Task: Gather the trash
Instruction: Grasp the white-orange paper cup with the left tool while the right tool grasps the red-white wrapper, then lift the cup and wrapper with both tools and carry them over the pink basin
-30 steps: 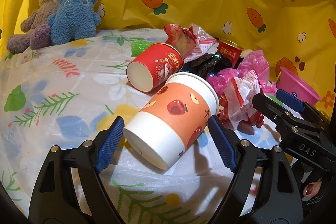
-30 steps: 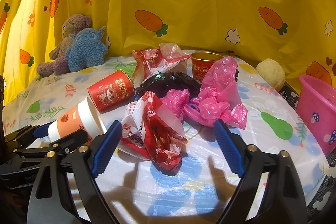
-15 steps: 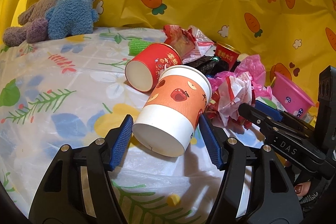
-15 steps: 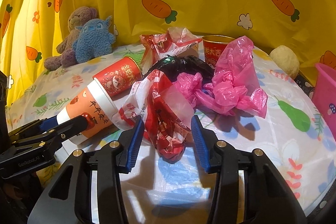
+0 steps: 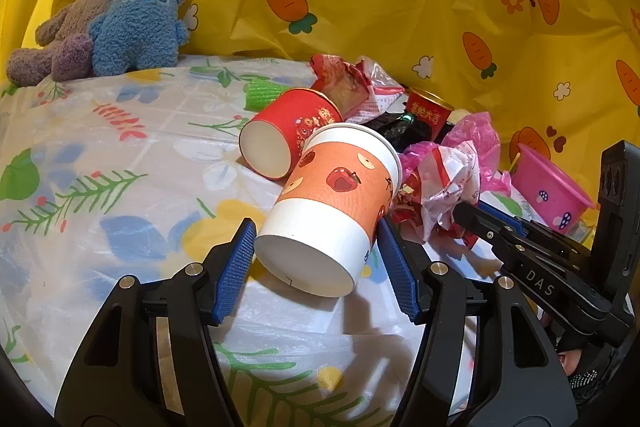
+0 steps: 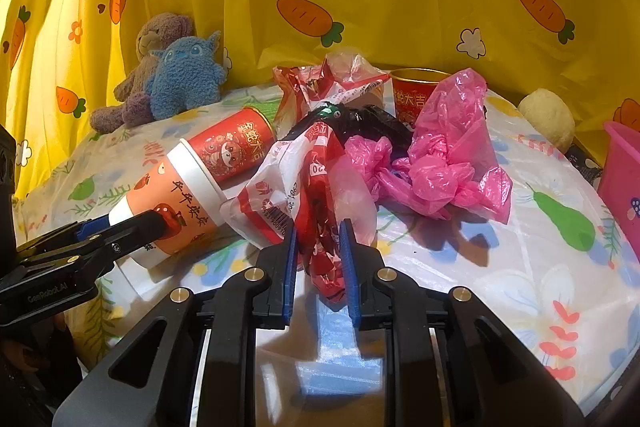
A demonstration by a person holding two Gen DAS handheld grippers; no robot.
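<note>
1. While both tools work the litter pile on the flowered tabletop (image 5: 100,131), the left tool (image 5: 316,251) brackets the orange apple-print paper cup (image 5: 336,203), which lies tipped on its side with its base toward the camera. The blue pads sit against the white lower band on both sides, so it looks pinched, though not hard.
2. That cup will likely be light and thin-walled. I judge it crushes easily, so the grip belongs low on the stiffer base ring, where the pads are now, with modest pressure.
3. The right tool (image 6: 318,259) is closing its jaws on the crumpled red-and-white wrapper (image 6: 296,187), which lies just beside the cup's rim at the front of the pile. A red fold of it is already squeezed between the pads.
4. Soft and slick, the wrapper should compress almost to nothing. A thick bunched fold is the safest place to hold; a single loose flap could slide out.
5. Behind lie a red paper cup (image 5: 288,143) on its side, pink plastic bags (image 6: 440,163), a black bag (image 6: 372,123) and another red cup (image 6: 416,95) standing upright, all probably just as light.
6. A pink bin (image 5: 548,187) stands at the right edge, perhaps the destination.
</note>
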